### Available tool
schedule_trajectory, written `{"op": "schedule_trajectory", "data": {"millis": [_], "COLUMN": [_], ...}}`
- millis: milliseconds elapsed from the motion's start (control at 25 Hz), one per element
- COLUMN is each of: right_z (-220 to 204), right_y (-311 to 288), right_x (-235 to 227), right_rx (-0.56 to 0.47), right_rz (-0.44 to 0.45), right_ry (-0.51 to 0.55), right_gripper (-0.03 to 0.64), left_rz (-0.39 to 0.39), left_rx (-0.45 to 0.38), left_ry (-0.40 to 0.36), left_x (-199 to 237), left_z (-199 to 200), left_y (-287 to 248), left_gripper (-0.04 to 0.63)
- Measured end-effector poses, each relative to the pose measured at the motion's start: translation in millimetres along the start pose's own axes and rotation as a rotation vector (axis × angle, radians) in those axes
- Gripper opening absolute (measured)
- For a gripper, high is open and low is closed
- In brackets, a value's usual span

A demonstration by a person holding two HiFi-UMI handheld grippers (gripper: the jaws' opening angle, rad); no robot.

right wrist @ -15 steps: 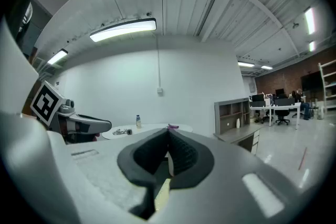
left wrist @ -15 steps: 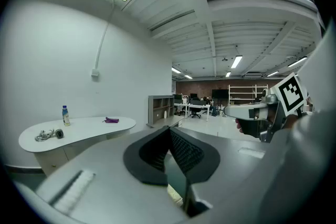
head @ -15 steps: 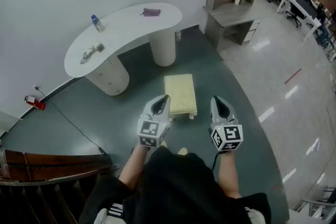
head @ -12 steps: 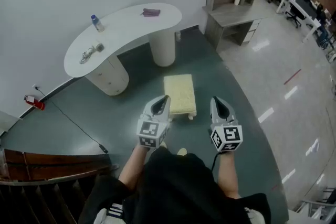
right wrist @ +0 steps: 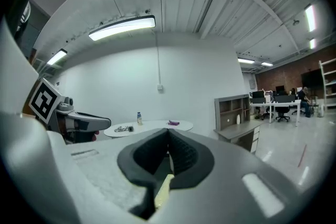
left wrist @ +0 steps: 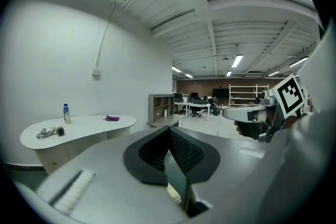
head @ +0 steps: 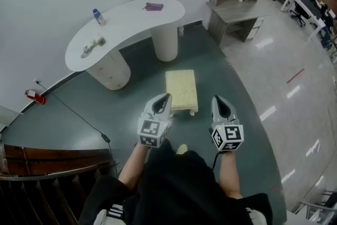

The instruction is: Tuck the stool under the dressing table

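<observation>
**Stool standing in the open, both grippers clenched on nothing**

Nearest the person, the left gripper (head: 164,98) and the right gripper (head: 219,100) are hovering side by side, each with jaws pressed together and holding nothing. Just beyond their tips, the cream-topped stool (head: 181,90) is standing on the green floor, well apart from the dressing table (head: 126,23). Its far end is facing the table's round column (head: 166,43) rather than the gap between that column and the drawer pedestal (head: 109,69). Pushing well probably means setting both closed tips against the near edge, low and evenly, and steering left toward the gap so no leg is catching the column. On the tabletop, a bottle (head: 97,17) is standing upright.
</observation>
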State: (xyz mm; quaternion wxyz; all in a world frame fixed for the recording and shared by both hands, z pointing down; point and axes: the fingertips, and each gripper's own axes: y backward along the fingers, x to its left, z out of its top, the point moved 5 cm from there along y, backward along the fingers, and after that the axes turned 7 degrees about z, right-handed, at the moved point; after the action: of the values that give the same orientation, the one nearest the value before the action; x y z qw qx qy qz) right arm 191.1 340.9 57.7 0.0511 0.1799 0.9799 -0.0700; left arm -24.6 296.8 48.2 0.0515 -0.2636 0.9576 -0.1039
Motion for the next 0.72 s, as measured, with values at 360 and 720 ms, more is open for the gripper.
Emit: {"op": "schedule_trajectory", "data": {"millis": [360,720], "right_z": [-8.4,-4.1], "right_y": [-52.5,-151.2], "right_x": [-2.2,-15.7], "right_rx": [0.036,0.101], "right_rz": [0.024,0.017], "right_ry": [-0.008,-0.008], "right_gripper": [0.003,0.003], "left_rz": [0.026,-0.019], "left_rx": [0.036,0.048], "left_ry": [0.021,0.062], "left_x": [37.8,105.2], "left_z": [-11.3,-10.0], "left_y": [-32.3,-112.3], "left_gripper": [0.006,0.006]}}
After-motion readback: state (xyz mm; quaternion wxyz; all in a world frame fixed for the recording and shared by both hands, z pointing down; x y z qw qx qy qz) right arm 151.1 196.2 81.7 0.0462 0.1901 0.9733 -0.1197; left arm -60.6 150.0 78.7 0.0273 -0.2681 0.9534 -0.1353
